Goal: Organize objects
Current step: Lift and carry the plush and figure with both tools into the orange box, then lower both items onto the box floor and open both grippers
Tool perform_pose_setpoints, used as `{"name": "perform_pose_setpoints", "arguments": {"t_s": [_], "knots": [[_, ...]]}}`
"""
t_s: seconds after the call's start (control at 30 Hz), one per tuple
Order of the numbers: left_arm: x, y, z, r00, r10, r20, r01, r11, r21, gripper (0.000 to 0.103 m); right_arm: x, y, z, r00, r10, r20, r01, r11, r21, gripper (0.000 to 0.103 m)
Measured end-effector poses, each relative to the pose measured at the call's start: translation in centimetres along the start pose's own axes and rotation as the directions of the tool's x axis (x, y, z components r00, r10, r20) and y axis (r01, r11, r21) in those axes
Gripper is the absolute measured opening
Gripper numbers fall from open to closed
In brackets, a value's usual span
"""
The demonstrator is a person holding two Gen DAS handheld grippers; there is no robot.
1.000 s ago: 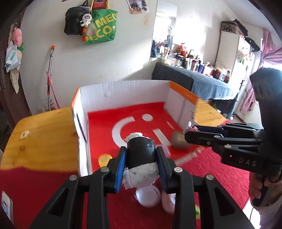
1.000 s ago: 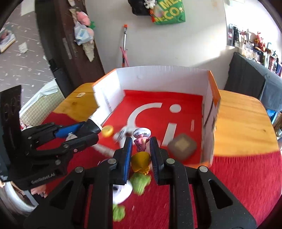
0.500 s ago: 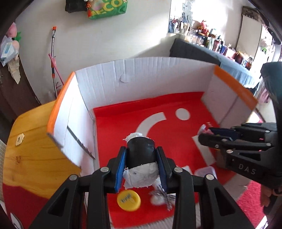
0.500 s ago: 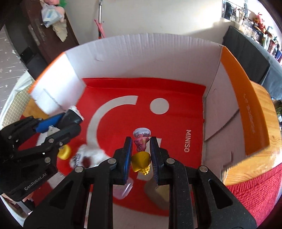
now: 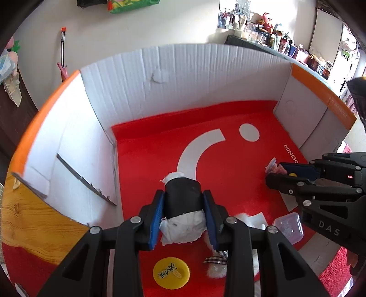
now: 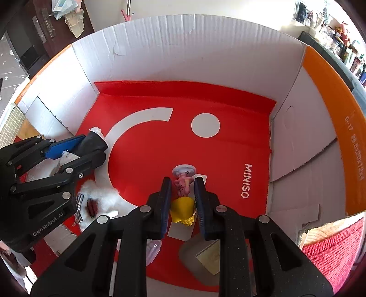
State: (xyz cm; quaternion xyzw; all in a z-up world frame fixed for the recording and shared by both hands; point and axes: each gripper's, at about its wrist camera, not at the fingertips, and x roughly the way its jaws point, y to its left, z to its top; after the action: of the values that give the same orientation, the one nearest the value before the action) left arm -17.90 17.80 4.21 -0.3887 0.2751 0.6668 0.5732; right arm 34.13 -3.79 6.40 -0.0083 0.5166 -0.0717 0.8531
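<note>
The left gripper (image 5: 183,213) has its blue-padded fingers (image 5: 156,217) pinching a black-and-white soft toy (image 5: 182,205), held over the near left part of the box floor. The right gripper (image 6: 182,198) has its fingers (image 6: 165,201) clamped on a small figurine (image 6: 183,196) with a pink body, a white cap and a yellow base, held over the near middle of the floor, beside the "MINISO" lettering.

Both grippers reach into an open cardboard box (image 5: 183,75) with white corrugated walls, orange-edged side flaps and a red floor printed with a white arc and dot. On that floor, by the near edge, lie a yellow round cap (image 5: 171,273) with dark markings, a white fluffy toy (image 6: 100,201) with a checked ribbon, a clear plastic case (image 5: 288,226) near the right gripper, and a grey-brown pad (image 6: 203,255) under the right gripper's fingers.

The box stands on a wooden bench (image 5: 34,224); a red woven cloth (image 6: 329,246) covers the bench's near edge on both sides of the box. Behind, a pale wall carries a green bag (image 5: 135,3), and a dark-covered counter (image 5: 251,44) at the right is crowded with bottles and jars.
</note>
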Motion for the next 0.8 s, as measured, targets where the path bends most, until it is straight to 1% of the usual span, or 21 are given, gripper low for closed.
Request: {"name": "perform_pose_setpoints", "arguments": {"t_s": [0.23,0.43,0.77,0.8], "knots": [[-0.06,-0.44,-0.33,1.000,0.017,-0.015,-0.017,0.999,0.034,0.035,-0.35,0.05,-0.43,1.000,-0.028,-0.001,0.028,0.999,-0.027,0.020],[0.05,-0.09,-0.28,0.999,0.002,-0.038,-0.002,1.000,0.016,0.036,-0.33,0.02,-0.55,1.000,-0.031,-0.003,0.031,0.999,-0.017,0.020],[-0.29,-0.11,-0.50,0.999,0.014,-0.033,-0.013,0.999,0.034,0.036,-0.29,-0.15,-0.55,0.999,-0.037,0.000,0.037,0.999,-0.007,0.020],[-0.33,-0.03,-0.54,0.999,0.011,-0.033,-0.010,0.999,0.032,0.036,0.47,0.44,-0.04,0.999,-0.036,-0.001,0.036,0.999,-0.005,0.020]]}}
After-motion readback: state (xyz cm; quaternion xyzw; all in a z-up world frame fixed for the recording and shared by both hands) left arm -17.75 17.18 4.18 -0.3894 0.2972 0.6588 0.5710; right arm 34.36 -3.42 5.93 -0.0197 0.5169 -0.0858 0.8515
